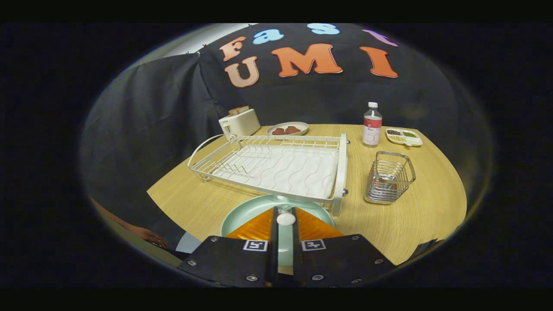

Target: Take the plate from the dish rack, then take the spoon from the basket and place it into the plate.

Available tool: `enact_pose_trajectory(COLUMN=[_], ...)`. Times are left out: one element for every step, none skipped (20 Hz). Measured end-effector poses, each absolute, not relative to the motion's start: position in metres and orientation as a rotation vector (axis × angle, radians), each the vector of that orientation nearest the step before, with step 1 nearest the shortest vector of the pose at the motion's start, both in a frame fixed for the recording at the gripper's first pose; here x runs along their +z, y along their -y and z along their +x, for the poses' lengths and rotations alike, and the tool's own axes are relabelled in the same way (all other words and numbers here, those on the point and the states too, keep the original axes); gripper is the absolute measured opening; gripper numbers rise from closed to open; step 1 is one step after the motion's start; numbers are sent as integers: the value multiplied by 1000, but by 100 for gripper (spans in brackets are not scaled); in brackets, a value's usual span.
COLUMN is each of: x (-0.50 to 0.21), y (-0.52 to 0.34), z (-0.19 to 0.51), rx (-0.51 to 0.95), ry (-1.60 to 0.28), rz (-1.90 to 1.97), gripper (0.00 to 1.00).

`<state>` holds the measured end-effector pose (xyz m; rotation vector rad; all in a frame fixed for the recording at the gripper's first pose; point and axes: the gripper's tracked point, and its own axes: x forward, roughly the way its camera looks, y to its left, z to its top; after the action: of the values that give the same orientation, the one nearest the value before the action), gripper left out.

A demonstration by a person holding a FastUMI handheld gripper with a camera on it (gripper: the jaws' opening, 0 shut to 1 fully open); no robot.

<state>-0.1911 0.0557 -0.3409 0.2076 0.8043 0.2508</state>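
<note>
Gripper point(285, 218) fingers stand close together at the bottom centre of the frame, with only a narrow slot between them. A small white rounded piece, the spoon point(285, 218) as far as can be told, sits pinched at the fingertips, both fingers pressing on it; the rest of it is hidden.

Directly beneath and just ahead of the fingers lies the pale green plate point(242, 214), flat on the wooden table point(423, 216). Its far rim reaches under the near edge of the dish rack point(276, 168); whether the two touch cannot be told.

That rack is a white wire frame over a white ribbed drain tray, filling the middle of the frame, with no dishes in its slots. To its right, centre right of the frame, stands the wire basket point(390, 177), upright and apart from the rack.

Farther back, upper right, a clear bottle point(372, 125) with a white cap stands upright, and just beside it a small divided dish point(404, 137) holds seeds or grains. At upper centre, behind the rack, an oval dish point(287, 128) carries reddish-brown pieces. Left of it a cream toaster point(239, 122) has slices sticking up from its slots.

At lower left, past the table's edge, a person's hand point(147, 235) shows.
</note>
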Motion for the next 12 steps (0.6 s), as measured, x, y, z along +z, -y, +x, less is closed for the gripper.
enact_pose_trajectory(x=[-344, -347, -349, -350, -350, -349, -347, -343, -338, -330, -320, -307], y=[-53, -51, -50, -46, -41, -38, -35, -30, -23, -15, -8, 1], z=[-194, -196, -198, -200, -200, -200, -200, -198, -194, -189, -182, -175], rx=[244, 239, 232, 222, 209, 197, 186, 170, 152, 132, 114, 97], ry=[-817, -828, -839, -849, -851, -847, -844, -838, -827, -809, -783, -756], rz=[210, 218, 228, 237, 243, 252, 264, 274, 278, 276, 269, 262], gripper=[14, 16, 17, 19, 23, 27, 31, 35, 39, 43, 46, 53])
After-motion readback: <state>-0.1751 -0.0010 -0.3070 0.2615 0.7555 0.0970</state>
